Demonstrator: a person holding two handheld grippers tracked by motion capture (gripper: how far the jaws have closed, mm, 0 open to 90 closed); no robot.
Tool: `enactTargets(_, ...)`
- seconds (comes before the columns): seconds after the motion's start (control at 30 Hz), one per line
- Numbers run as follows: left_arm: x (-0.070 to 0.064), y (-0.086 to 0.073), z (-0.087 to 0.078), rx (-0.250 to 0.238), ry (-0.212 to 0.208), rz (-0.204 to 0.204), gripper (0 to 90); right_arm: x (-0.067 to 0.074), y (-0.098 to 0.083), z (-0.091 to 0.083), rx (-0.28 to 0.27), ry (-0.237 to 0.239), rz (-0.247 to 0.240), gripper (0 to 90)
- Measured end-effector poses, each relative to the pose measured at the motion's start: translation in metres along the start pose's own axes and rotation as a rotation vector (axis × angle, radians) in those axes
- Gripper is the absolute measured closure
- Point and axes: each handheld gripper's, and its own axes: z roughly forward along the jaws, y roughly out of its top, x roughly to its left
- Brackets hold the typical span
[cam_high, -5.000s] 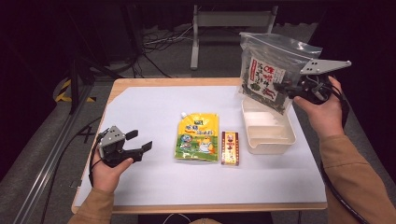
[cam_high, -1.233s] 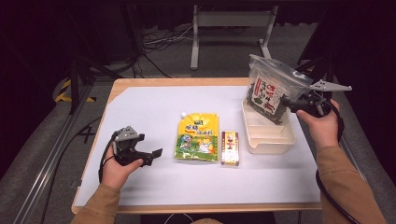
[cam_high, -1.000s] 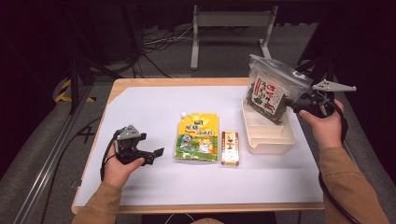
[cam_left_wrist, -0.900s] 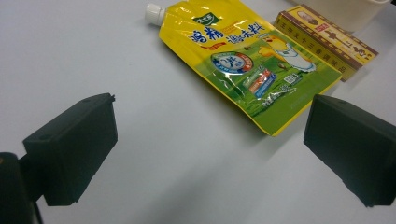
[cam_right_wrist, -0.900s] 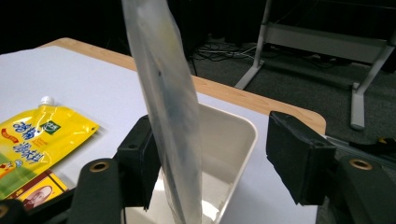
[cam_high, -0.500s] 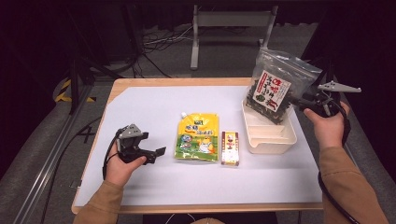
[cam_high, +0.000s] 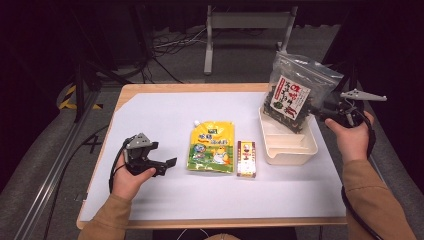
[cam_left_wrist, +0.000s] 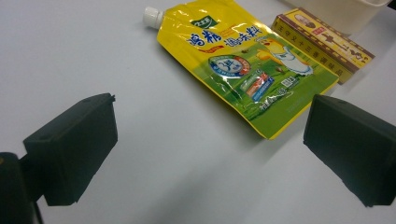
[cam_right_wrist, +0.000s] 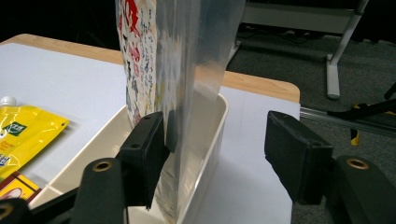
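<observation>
A clear zip bag of dark seaweed (cam_high: 296, 95) with a red-and-white label stands upright in the far end of the white tray (cam_high: 289, 145). My right gripper (cam_high: 320, 107) is at the bag's right side, and its jaws have just been opening. In the right gripper view the bag (cam_right_wrist: 187, 70) rises between the spread jaws of the right gripper (cam_right_wrist: 217, 140), close to the left pad and well clear of the right one. My left gripper (cam_high: 162, 156) rests open on the white mat, left of the yellow spouted pouch (cam_high: 212, 150).
A small yellow-and-red box (cam_high: 246, 158) lies between the pouch and the tray. The left gripper view shows the left gripper (cam_left_wrist: 210, 144), the pouch (cam_left_wrist: 243, 65), the box (cam_left_wrist: 322, 42) and the tray's wall (cam_left_wrist: 345, 9). The table's right edge runs just beyond the tray.
The bag came down from the air and now stands in the tray. The right gripper drew a little to the right of it, jaws wider. The left hand stayed put.
</observation>
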Motion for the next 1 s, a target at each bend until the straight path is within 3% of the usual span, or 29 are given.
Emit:
enactTargets(0.43, -0.001, 0.002, 0.002, -0.002, -0.008, 0.005, 3.5, 0.008, 0.003, -0.014, -0.013, 0.013, -0.027, 34.4)
enactTargets(0.7, -0.005, 0.008, 0.005, 0.000, -0.029, 0.019, 3.6, 0.016, 0.002, -0.031, -0.018, 0.010, -0.059, 33.9)
enactTargets(1.0, -0.011, 0.016, 0.005, 0.008, -0.055, 0.036, 4.6, 0.033, 0.006, -0.052, -0.026, 0.071, -0.116, 37.5)
